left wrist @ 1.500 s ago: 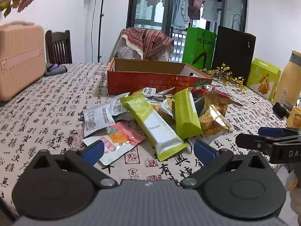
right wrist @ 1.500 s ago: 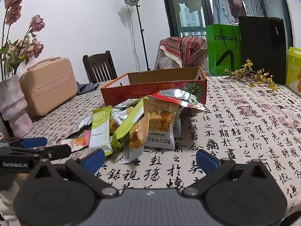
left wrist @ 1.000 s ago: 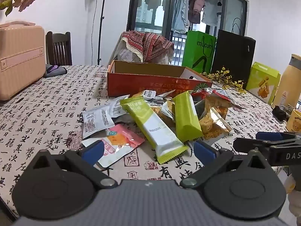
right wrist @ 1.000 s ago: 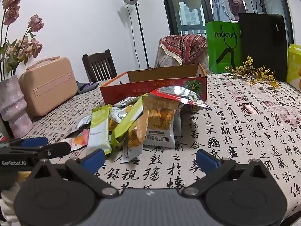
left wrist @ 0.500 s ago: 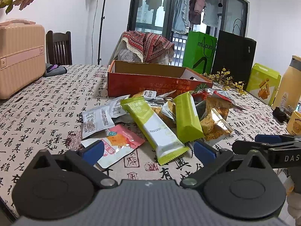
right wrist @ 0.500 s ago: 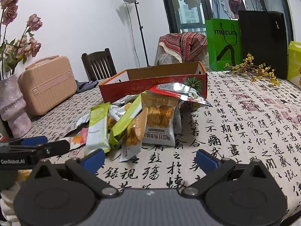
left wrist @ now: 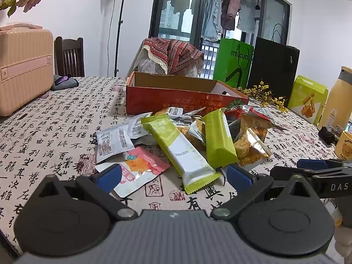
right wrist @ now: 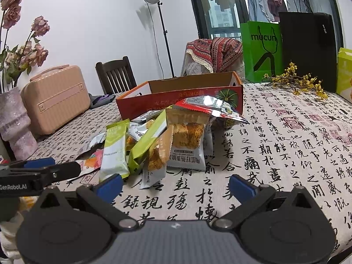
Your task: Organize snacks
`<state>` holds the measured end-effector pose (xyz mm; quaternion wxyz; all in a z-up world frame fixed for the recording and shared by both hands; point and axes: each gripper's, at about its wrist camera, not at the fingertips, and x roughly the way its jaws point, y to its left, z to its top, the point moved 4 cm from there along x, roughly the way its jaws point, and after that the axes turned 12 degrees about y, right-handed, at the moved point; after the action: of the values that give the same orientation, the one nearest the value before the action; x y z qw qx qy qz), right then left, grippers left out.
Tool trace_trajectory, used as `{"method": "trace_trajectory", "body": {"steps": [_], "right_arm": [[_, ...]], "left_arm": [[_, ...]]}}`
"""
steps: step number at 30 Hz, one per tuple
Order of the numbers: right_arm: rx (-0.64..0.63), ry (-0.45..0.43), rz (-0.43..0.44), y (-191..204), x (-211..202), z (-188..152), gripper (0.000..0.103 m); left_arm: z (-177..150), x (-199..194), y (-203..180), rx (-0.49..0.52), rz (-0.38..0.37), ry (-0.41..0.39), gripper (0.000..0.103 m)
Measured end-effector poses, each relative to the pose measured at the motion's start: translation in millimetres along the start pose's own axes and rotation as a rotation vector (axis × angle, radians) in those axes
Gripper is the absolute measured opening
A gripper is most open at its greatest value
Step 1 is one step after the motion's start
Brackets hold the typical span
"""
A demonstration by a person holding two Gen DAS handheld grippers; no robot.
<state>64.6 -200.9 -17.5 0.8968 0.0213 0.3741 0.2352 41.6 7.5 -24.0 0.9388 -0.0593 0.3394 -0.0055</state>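
A loose heap of snack packets [left wrist: 187, 136] lies on the table covered with a cream cloth printed in black calligraphy [left wrist: 55, 132], just in front of an open orange-red cardboard box [left wrist: 176, 101] whose near wall the farthest packets almost touch. In the left wrist view, a long green-and-white bar wrapper [left wrist: 180, 149] slants across the near side of the heap, with a plain lime-green bar wrapper [left wrist: 219, 138] leaning just to its right and a pink-and-white flat pouch [left wrist: 138, 171] lying at the near left, partly under a grey-white sachet [left wrist: 113, 140]. To the right of the green bars sit clear packets of golden-brown crispy cakes [left wrist: 250, 140], and a red-and-silver foil packet [right wrist: 211, 107] rests on top at the far side, against the box. The left gripper [left wrist: 173, 176] is held low at the near edge of the heap with its blue-tipped fingers [left wrist: 109, 176] spread wide and nothing between them. The right gripper [right wrist: 176, 187] is just off the near right of the heap, its fingers [right wrist: 241, 187] likewise wide apart and empty. Farther off stand a pink ribbed hard case [left wrist: 22, 66] at the left, a green paper bag [left wrist: 235, 61] and a black paper bag [left wrist: 272, 66] at the far right, with a sprig of yellow flowers [left wrist: 264, 94] lying before them.
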Motion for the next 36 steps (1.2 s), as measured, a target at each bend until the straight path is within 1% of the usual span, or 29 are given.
{"method": "trace_trajectory", "body": {"steps": [20, 36], "right_arm": [[0.004, 0.008, 0.003, -1.7, 3.4, -1.2, 0.103], [0.007, 0.008, -0.002, -4.3, 6.3, 4.0, 0.103]], "left_arm": [[1.5, -0.2, -0.3, 0.006, 0.0, -0.005, 0.103], [3.3, 1.1, 1.8, 0.002, 0.003, -0.01, 0.103]]}}
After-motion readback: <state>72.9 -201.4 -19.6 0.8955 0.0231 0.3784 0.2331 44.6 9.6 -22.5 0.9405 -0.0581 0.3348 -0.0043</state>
